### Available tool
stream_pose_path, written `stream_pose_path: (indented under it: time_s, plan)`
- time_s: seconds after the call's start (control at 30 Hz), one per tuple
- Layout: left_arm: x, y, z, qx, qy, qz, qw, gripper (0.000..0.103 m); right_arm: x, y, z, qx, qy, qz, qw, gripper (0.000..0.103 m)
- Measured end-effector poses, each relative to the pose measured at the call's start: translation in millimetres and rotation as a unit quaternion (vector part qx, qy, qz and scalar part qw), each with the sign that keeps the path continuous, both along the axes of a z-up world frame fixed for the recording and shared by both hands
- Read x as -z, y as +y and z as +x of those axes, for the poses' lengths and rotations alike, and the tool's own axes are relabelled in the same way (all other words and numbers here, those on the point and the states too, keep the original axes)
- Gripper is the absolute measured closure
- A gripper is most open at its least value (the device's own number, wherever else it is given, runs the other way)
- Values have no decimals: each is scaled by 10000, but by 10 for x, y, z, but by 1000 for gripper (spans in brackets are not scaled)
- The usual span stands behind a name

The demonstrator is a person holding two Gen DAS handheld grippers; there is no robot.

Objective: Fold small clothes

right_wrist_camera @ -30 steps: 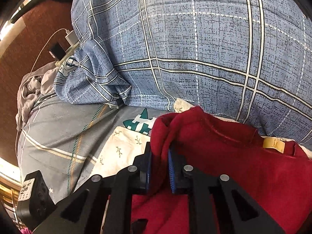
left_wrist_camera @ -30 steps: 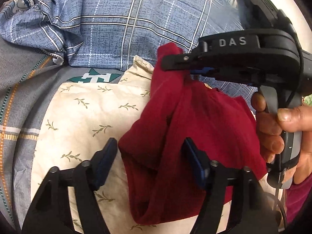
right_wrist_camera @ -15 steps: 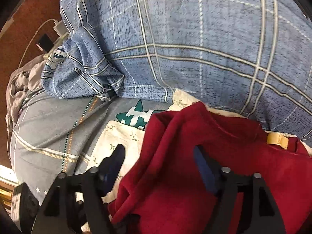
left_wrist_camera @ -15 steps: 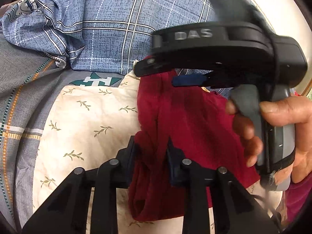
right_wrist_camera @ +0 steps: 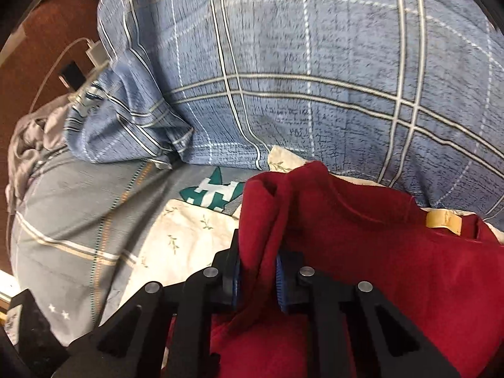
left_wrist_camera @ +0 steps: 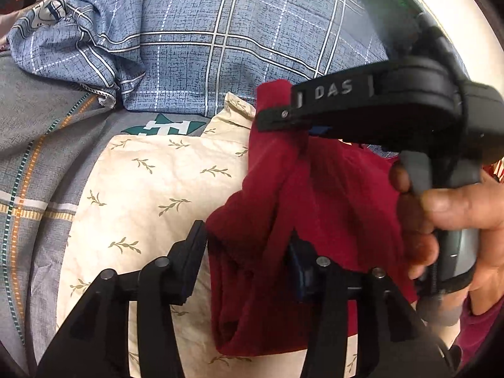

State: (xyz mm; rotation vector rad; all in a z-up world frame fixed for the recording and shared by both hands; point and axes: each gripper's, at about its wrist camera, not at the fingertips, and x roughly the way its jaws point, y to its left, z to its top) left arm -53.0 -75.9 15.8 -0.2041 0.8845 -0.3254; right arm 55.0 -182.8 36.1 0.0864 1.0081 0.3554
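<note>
A dark red garment [left_wrist_camera: 330, 195] lies bunched on a cream leaf-print cloth [left_wrist_camera: 151, 195]. In the right wrist view the garment [right_wrist_camera: 393, 261] shows a tan neck label [right_wrist_camera: 442, 220]. My right gripper [right_wrist_camera: 256, 278] is shut on a fold at the garment's far left corner; it also shows in the left wrist view [left_wrist_camera: 283, 123] gripping that corner. My left gripper [left_wrist_camera: 249, 261] is open, its jaws straddling the garment's near left edge, the right finger partly hidden behind a red fold.
A blue plaid pillow [right_wrist_camera: 299, 78] lies behind the garment. Grey striped bedding [left_wrist_camera: 41, 163] spreads to the left. A charger and cable [right_wrist_camera: 94, 53] rest near the pillow's left corner, beside crumpled grey cloth [right_wrist_camera: 28, 145].
My left gripper, shut on the red garment half a second ago, has opened. My right gripper, open half a second ago, has shut on the garment's far corner again.
</note>
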Motion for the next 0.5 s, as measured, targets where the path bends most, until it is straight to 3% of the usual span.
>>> stream_pose_path:
  time_s: [0.27, 0.5]
  plan:
    - [-41, -41, -46, -3, -65, 89, 9999, 58, -161, -72, -79, 20, -88, 98, 9999, 87]
    - [-39, -53, -40, 17, -109, 134, 9998, 70, -173, -84, -80, 32, -119, 48, 9999, 87]
